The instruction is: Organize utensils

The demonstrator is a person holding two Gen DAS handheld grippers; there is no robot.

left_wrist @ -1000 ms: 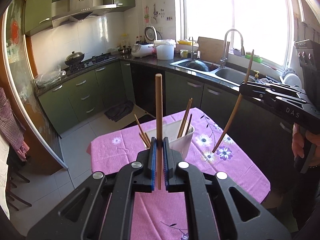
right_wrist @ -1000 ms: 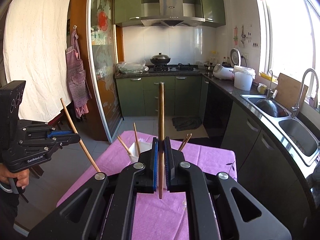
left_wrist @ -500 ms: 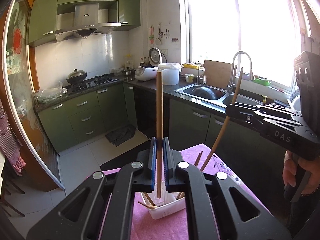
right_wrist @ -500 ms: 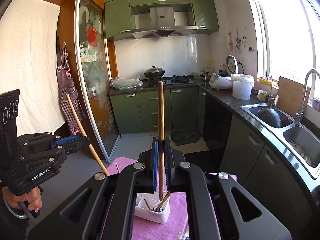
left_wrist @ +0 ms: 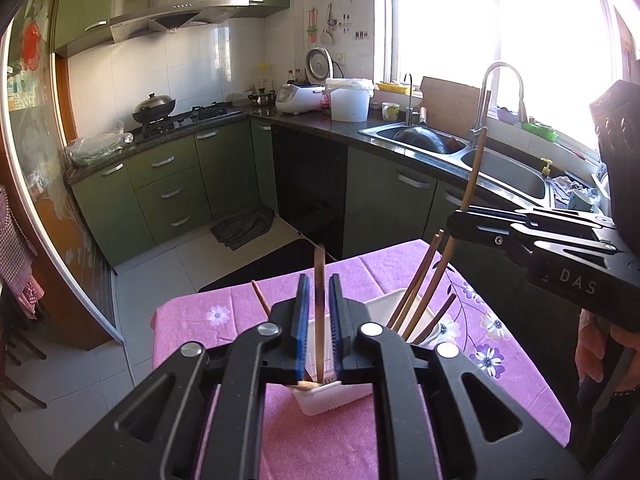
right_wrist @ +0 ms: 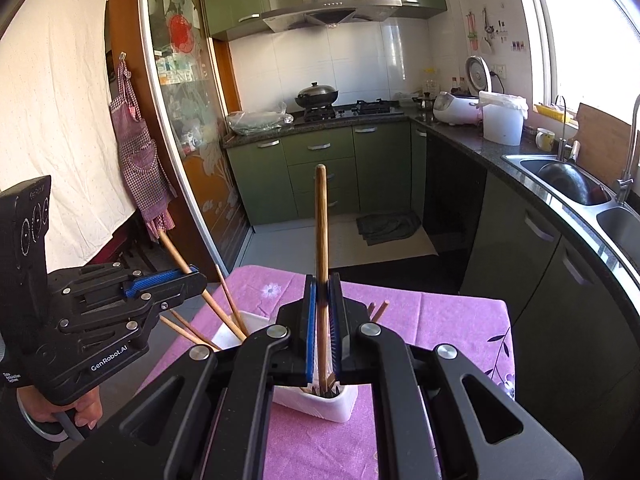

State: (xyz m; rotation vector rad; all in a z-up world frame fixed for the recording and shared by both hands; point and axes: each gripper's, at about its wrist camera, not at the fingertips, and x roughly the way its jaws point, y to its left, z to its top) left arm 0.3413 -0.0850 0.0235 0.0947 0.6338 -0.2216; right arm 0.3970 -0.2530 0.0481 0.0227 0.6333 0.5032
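Leaning chopsticks (left_wrist: pixel 416 300) crowd the white holder (left_wrist: pixel 332 398), while the pink tablecloth (left_wrist: pixel 512 372) around it lies bare

**Purple-clothed table with one white holder on it**

A small table (left_wrist: pixel 520 364) stands on a pale tiled kitchen floor (left_wrist: pixel 132 280), close to the green cabinets. It is covered by a purple cloth (right_wrist: pixel 440 320) printed with white and violet flowers; the cloth hangs over the edges and no bare tabletop shows. Directly on the cloth sits a white holder (left_wrist: pixel 332 398), a rectangular plastic tub with ribbed sides, standing upright near the middle of the table. Wooden chopsticks (left_wrist: pixel 424 284) stand in it, leaning out at different angles. Beyond the table, a dark mat (right_wrist: pixel 390 228) lies on the floor in front of the cabinets.
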